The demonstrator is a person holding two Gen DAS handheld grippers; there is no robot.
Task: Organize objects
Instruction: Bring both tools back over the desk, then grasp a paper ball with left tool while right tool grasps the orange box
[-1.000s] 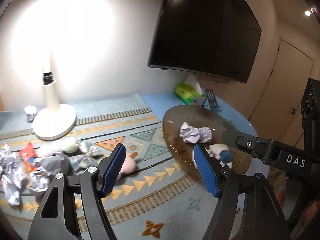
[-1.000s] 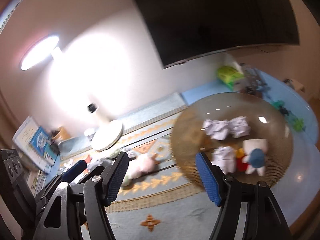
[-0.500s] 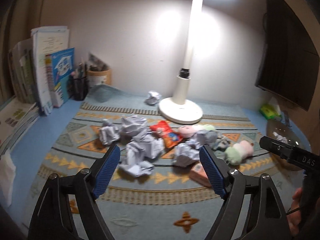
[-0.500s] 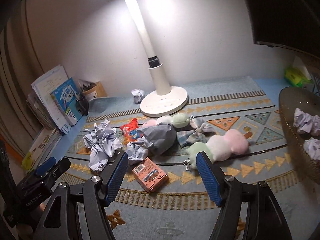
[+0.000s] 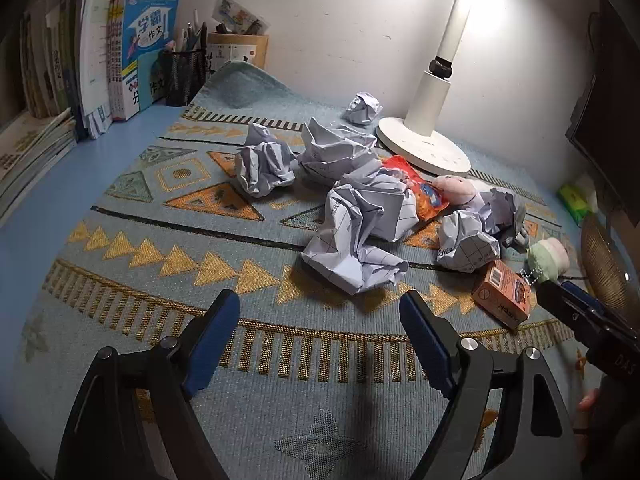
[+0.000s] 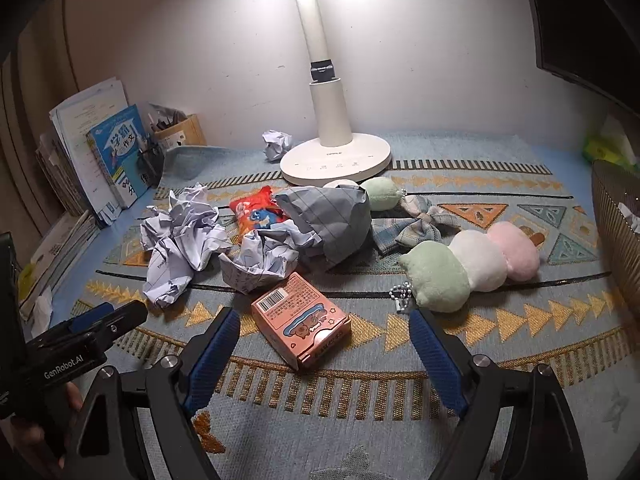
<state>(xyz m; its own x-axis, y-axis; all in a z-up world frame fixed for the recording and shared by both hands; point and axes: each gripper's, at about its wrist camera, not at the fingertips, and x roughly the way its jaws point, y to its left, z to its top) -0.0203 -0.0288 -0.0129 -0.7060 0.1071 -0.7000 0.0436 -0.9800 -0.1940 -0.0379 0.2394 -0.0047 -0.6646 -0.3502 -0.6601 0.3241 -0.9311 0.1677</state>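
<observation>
**Patterned rug strewn with clutter, both tongs spread**

Blue-and-orange woven rug (image 5: pixel 168 240) covers the desk. Left tongs (image 5: pixel 320 322) stand spread with nothing between them, crumpled white paper (image 5: pixel 356 236) just ahead. Right tongs (image 6: pixel 324 330), jaws just widened, stand spread around a pink cardboard box (image 6: pixel 300 318) without touching it; a pastel plush dango (image 6: pixel 468 268) lies ahead-right.

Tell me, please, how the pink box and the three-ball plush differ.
The pink box is flat-sided and printed with a barcode; the three-ball plush is soft, rounded, in green, white and pink. The box lies nearest the right gripper, the plush farther right. Both lie on the patterned mat.
</observation>
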